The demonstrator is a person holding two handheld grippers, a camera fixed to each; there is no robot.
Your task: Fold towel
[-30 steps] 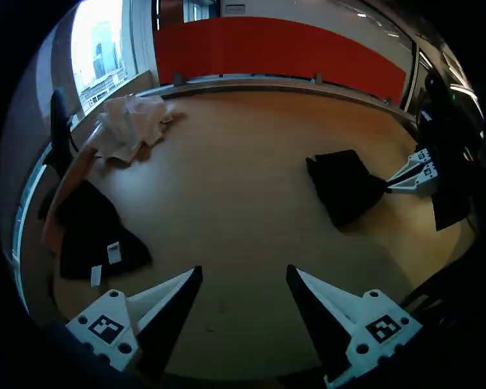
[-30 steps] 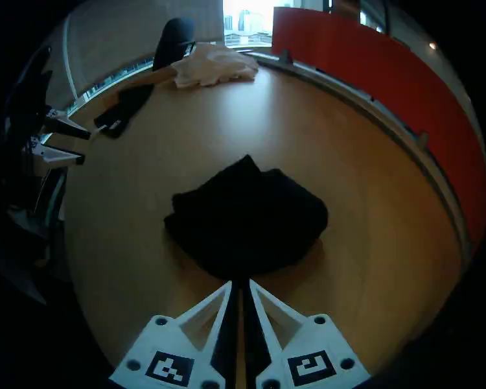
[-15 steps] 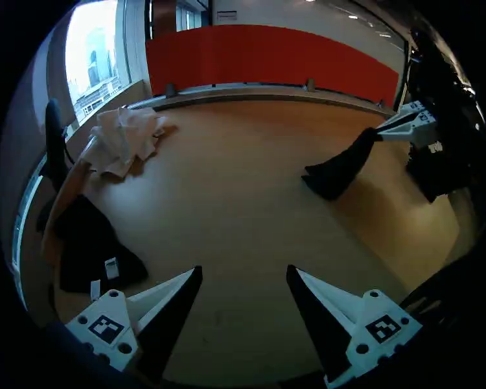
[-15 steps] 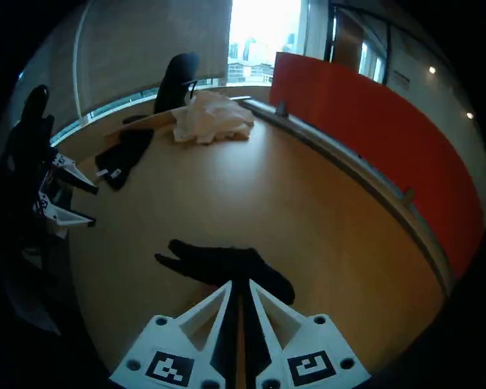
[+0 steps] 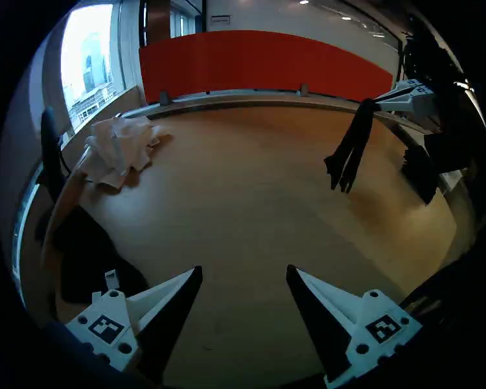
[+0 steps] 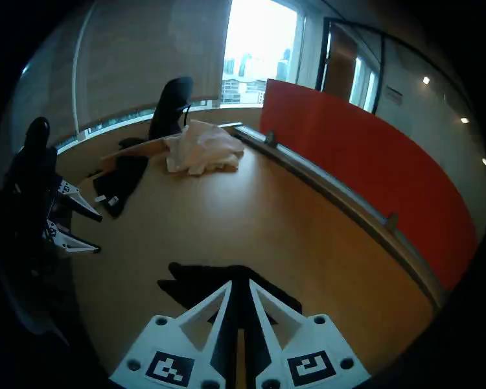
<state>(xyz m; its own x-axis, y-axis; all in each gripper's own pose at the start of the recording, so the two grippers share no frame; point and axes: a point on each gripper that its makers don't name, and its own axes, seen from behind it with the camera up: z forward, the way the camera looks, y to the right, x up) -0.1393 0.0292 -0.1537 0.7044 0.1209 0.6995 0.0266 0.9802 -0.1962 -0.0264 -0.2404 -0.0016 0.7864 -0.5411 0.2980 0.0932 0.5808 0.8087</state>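
Note:
A black towel (image 5: 350,150) hangs in a long narrow drape above the wooden table (image 5: 243,194), pinched at its top by my right gripper (image 5: 376,102) at the far right of the left gripper view. In the right gripper view that gripper (image 6: 240,288) is shut, and the towel (image 6: 191,282) spreads dark just beyond and below its fingertips. My left gripper (image 5: 243,279) stands open over the near table edge with nothing between its fingers. It also appears at the left of the right gripper view (image 6: 99,233), open, held by a dark-sleeved arm.
A crumpled white cloth pile (image 5: 116,148) lies at the table's far left by the window. A second black cloth (image 5: 87,256) with tags lies near my left gripper's left finger. A red partition (image 5: 262,61) runs along the far edge, and an office chair (image 6: 170,104) stands behind.
My right gripper has risen with the black towel, lifting it off the table until it hangs free. My left gripper has stayed open and nearly still.

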